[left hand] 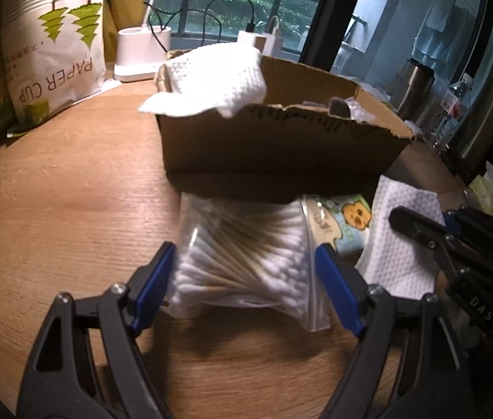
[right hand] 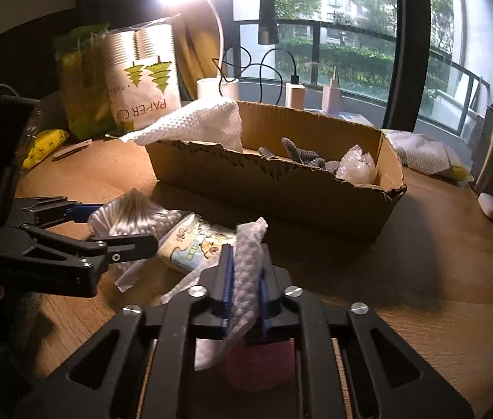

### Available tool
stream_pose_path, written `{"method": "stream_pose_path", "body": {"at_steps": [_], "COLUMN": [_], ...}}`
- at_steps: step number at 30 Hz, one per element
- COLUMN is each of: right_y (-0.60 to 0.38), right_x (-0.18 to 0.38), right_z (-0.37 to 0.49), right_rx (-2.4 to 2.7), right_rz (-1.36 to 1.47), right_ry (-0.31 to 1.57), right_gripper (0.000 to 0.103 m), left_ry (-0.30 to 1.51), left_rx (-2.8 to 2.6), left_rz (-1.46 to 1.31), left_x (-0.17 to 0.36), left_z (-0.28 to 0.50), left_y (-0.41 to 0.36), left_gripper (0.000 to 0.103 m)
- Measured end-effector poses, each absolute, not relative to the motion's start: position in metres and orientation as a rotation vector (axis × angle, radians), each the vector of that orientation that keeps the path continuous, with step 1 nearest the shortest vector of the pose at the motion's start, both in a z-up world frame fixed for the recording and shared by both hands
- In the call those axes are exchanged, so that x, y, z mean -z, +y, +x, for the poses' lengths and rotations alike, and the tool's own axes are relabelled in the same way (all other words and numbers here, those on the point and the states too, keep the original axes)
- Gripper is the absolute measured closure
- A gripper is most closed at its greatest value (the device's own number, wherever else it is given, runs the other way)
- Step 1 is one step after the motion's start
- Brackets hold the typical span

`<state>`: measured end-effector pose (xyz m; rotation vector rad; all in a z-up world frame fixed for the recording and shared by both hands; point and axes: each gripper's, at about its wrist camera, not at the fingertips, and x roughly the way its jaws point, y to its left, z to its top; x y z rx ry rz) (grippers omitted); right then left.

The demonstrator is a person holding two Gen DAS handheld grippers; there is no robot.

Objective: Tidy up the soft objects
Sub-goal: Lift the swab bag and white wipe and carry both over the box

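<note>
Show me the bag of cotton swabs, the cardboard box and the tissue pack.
bag of cotton swabs [left hand: 243, 262], left wrist view, middle of bag
cardboard box [right hand: 274, 188], right wrist view, front wall
tissue pack [right hand: 194, 248], right wrist view, printed face

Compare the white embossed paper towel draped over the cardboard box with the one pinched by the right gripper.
The draped white embossed paper towel lies spread out over the brown cardboard box's corner; the pinched paper towel is bunched into a narrow strip. The draped one is free of any gripper; the other is clamped in the right gripper. Both are white with a dimpled texture.
</note>
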<state>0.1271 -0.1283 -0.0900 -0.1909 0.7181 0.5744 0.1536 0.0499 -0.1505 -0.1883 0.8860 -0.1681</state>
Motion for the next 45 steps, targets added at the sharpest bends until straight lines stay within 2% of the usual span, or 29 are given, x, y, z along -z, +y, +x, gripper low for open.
{"method": "stream_pose_path", "body": {"at_steps": [3, 5, 26, 45], "right_y": [-0.13, -0.132, -0.158, -0.16], "right_x": [0.089, 0.086, 0.032, 0.002], "right_z": [0.125, 0.124, 0.121, 0.138], "right_rx": [-0.584, -0.593, -0.597, -0.59], "right_rz": [-0.188, -0.176, -0.11, -0.097], "right_ry": [0.712, 0.701, 0.551, 0.454], "right_gripper": [0.094, 0.094, 0.095, 0.094], "left_ry": [0.877, 0.872, 0.676, 0.52], "left_rx": [0.182, 0.185, 0.248, 0.213], "left_rz": [-0.196, -0.198, -0.164, -0.113], "left_x": [0.149, 0.149, 0.1, 0.047], "left_z": [0.152, 0.151, 0.124, 0.139], "left_y": [0.051, 0.052, 0.048, 0.055], "left_gripper": [0.023, 0.032, 0.033, 0.033]}}
